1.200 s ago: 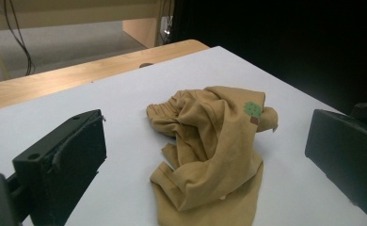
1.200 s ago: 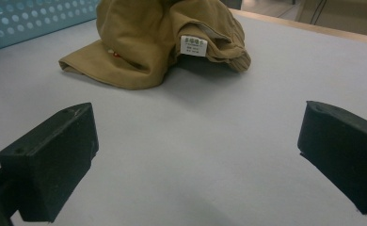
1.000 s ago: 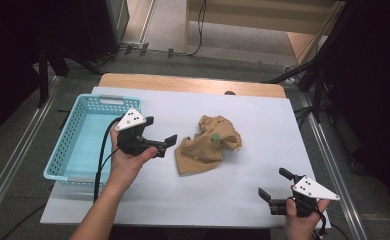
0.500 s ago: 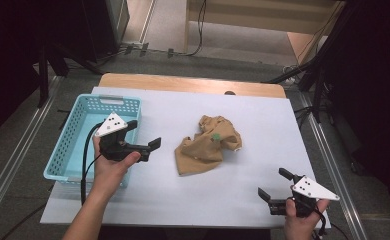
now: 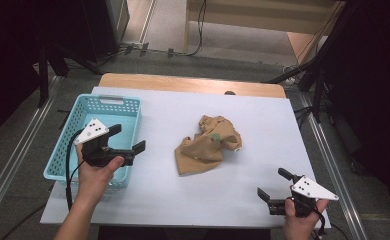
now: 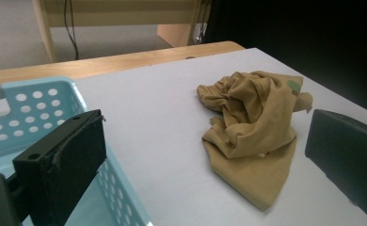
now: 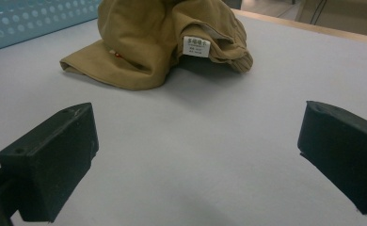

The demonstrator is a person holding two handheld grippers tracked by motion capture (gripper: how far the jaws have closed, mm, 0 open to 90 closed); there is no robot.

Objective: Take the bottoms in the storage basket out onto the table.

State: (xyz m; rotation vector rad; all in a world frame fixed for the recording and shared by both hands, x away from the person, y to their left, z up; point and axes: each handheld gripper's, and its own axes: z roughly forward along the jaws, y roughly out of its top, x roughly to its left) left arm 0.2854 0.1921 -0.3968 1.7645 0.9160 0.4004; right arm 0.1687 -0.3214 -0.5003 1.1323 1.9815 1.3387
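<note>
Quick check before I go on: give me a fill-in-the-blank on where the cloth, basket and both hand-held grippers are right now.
1. The tan cloth lies crumpled on the ____ table surface.
2. The left hand-held gripper is held over the light blue ____.
3. The jaws of the right hand-held gripper are ____ and hold nothing.
4. The cloth lies ____ the basket, to its right.

Missing words: white; basket; open; outside

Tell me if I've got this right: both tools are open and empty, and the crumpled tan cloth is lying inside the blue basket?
Not quite. The tan cloth isn't in the blue basket; it lies on the white table to the basket's right, apart from it, as the high view shows. The rest holds: the left tool and the right tool are both open and empty.
</note>
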